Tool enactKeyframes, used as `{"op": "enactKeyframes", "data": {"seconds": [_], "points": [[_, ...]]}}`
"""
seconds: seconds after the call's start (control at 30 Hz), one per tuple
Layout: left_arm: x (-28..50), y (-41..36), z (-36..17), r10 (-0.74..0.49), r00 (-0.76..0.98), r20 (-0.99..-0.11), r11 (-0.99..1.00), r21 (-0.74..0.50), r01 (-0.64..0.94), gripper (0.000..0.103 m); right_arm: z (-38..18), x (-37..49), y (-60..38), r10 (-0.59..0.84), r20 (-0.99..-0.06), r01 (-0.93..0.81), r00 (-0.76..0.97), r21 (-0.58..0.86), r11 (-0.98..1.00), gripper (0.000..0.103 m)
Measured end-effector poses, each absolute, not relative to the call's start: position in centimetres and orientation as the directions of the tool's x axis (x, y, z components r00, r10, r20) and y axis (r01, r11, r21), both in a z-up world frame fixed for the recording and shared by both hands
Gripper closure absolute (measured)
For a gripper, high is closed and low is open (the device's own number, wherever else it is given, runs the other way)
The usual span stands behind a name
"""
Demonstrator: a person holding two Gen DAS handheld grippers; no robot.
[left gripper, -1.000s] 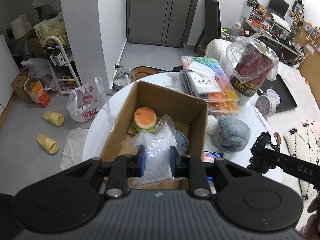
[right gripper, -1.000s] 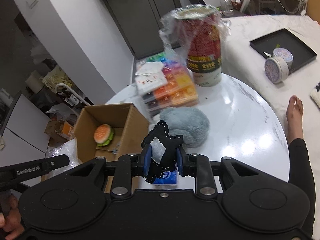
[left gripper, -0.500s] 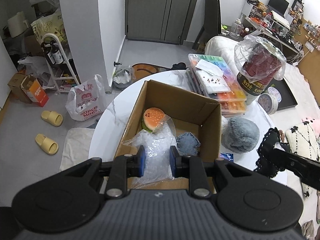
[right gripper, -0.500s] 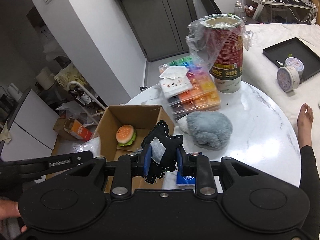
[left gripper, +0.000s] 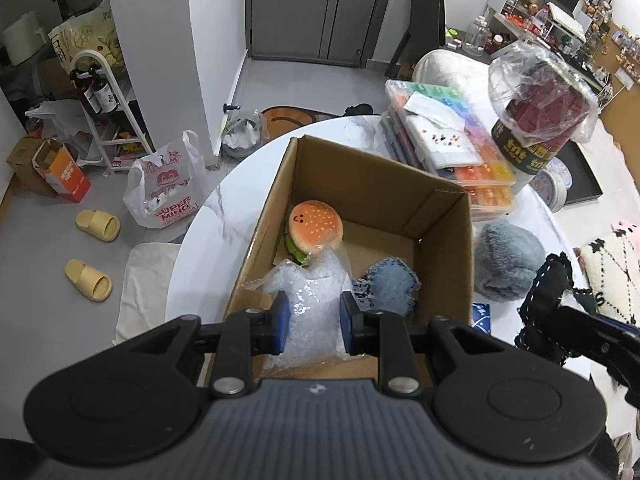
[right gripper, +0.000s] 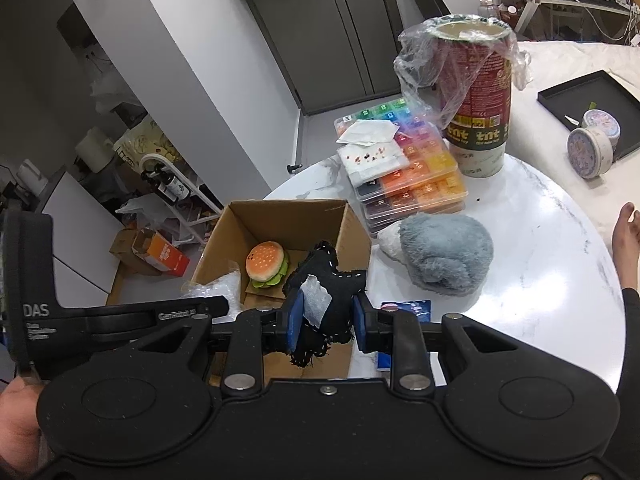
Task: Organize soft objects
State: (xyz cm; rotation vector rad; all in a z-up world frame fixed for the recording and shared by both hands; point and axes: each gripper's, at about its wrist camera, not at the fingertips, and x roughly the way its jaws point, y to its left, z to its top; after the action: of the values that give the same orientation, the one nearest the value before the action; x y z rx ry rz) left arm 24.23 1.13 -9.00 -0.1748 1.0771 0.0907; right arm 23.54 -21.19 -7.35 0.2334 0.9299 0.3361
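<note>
Even indoor light, strong fisheye bend, both wrist views sharp at centre.

Soft glare patches on the white tabletop [right gripper: 552, 248] toward 3 o'clock in the right view; faint sheen on the tabletop [left gripper: 224, 216] at 9 o'clock in the left. Shadows weak and short inside the cardboard box [left gripper: 440, 216]. Door lines and walls curve toward the rims; black corners vignette at 1 and 11 o'clock. Far shelves at 1 o'clock soften. No motion blur.
</note>
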Motion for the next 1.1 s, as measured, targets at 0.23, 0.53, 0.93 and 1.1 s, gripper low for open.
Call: {"op": "enactKeyframes", "data": {"seconds": [0.23,0.53,0.93,1.1], "points": [[24.6,1.7,-9.1,-0.006,0.478,-0.878,0.983,-0.093,-0.157,0.077,-7.4,23.9,-19.7,0.411,-0.738,-0.209,0.535,0.355,0.911,0.077],[23.6,3.3,-7.4,-0.012,0.494,-0.869,0.977,-0.116,-0.181,0.071,-8.2,24.7,-17.3,0.429,-0.750,-0.239,0.504,0.356,0.903,0.076],[21.9,4.2,-6.8,-0.010,0.486,-0.874,0.974,-0.118,-0.192,0.051,-9.9,25.1,-15.6,0.434,-0.772,-0.231,0.464,0.367,0.901,0.066],[21.2,4.7,-6.4,0.002,0.494,-0.869,0.971,-0.117,-0.210,0.028,-9.4,24.6,-16.4,0.440,-0.759,-0.228,0.480,0.376,0.898,0.053]]}}
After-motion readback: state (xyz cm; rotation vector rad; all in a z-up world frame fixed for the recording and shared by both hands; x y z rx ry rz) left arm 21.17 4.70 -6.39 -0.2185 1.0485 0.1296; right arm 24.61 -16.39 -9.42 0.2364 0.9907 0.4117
